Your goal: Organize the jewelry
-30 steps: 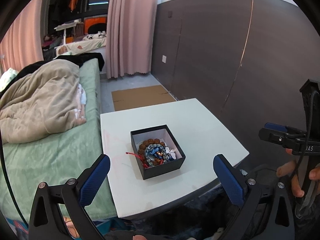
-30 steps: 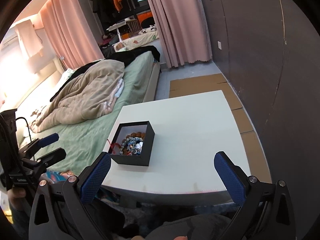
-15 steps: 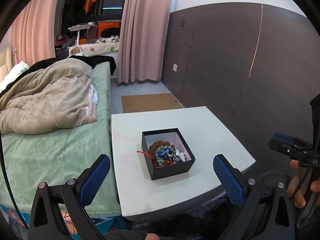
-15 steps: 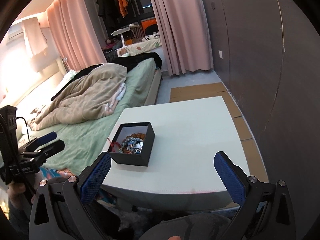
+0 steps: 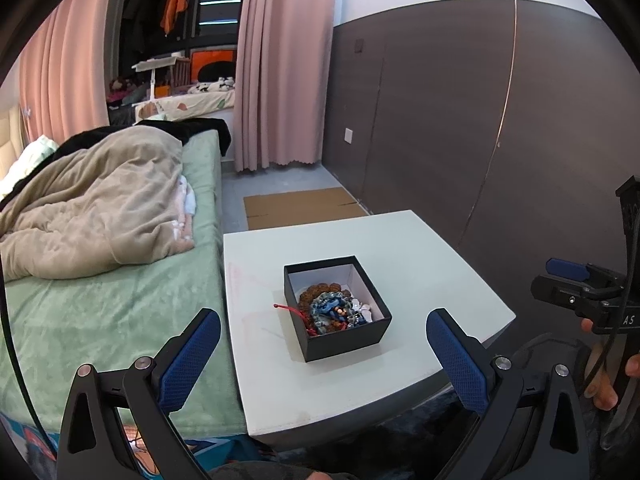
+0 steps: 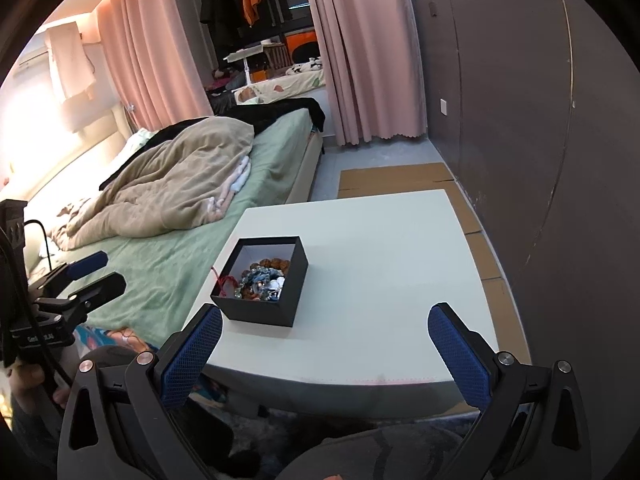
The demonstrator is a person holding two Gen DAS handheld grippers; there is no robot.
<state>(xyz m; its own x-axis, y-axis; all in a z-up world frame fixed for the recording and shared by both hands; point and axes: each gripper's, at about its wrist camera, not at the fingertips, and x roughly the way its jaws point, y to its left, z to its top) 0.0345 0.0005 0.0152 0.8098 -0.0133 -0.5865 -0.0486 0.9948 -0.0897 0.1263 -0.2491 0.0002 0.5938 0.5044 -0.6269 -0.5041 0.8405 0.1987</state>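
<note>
Left wrist camera looked down at a white table [image 5: 420, 264] beside a bed [image 5: 120, 320] with a green sheet. A small black box [image 5: 340, 340] sat on the table, nearer the bed side and the front edge. The box had no lid on it. Inside lay a heap of jewelry [image 5: 334, 312]: brown beads, blue-grey beads, some white bits. A red string [image 5: 290, 309] from the heap hung over the box's left wall.

The left gripper [image 5: 323, 354] was held up in front of the table, not touching anything. Its two blue pads [image 5: 188, 360] were spread wide, with nothing between them. The box showed in the gap between the pads, but farther off.

From the right wrist camera, the right gripper [image 6: 325, 348] was also held up in front of the table, its blue pads [image 6: 460, 356] spread wide and holding nothing. The box [image 6: 260, 304] sat to the left on the table [image 6: 400, 260], just past the left pad. The jewelry [image 6: 262, 280] was piled inside it, and the red string [image 6: 220, 276] showed at its left wall.

A tan blanket [image 6: 176, 192] lay bunched on the bed [image 6: 168, 264]. Pink curtains [image 6: 360, 52] hung at the far end of the room. Flat cardboard [image 6: 396, 178] lay on the floor behind the table, next to a dark wall [image 6: 540, 120].
</note>
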